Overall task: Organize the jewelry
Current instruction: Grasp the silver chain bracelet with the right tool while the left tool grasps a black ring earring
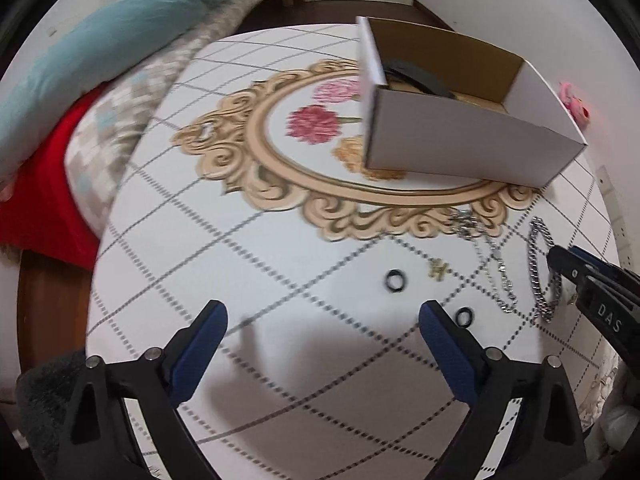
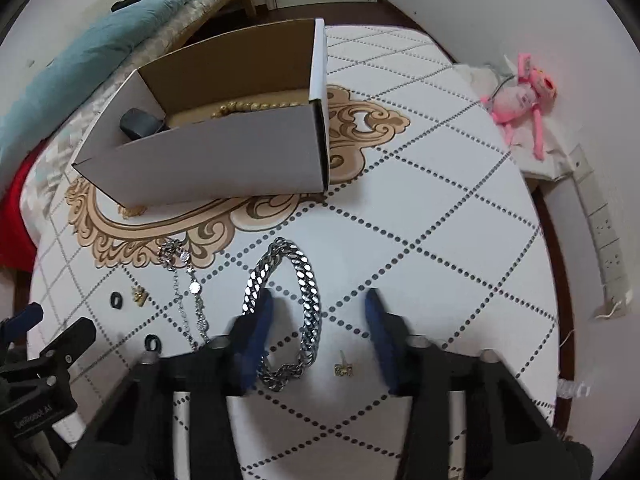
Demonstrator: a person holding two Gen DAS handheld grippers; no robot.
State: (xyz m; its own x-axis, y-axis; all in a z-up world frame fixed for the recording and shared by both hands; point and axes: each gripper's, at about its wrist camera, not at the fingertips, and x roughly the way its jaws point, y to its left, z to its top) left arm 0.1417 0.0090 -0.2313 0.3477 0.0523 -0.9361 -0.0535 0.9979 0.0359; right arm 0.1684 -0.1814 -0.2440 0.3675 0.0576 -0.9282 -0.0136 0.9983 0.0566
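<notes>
The chunky silver curb-link chain bracelet [image 2: 286, 312] lies in a loop on the white quilted tabletop with dotted diamond lines [image 2: 440, 216], towards its near edge, in front of the open white cardboard box [image 2: 224, 160] that already holds gold beads. It looks heavy for its size, limp and slick, so it would probably slump and slide; pinching one side of the loop across the links seems the safest hold. The right tool [image 2: 316, 320] hovers low over it with jaws wide apart and empty, its left finger over the loop's left side. Left of the bracelet lie a thin crystal-studded silver necklace [image 2: 188, 280], a small gold charm [image 2: 139, 295] and two small black rings [image 2: 116, 299]; a gold stud earring [image 2: 344, 369] sits to its right. The left tool [image 1: 323, 320] is also wide open, holding nothing
</notes>
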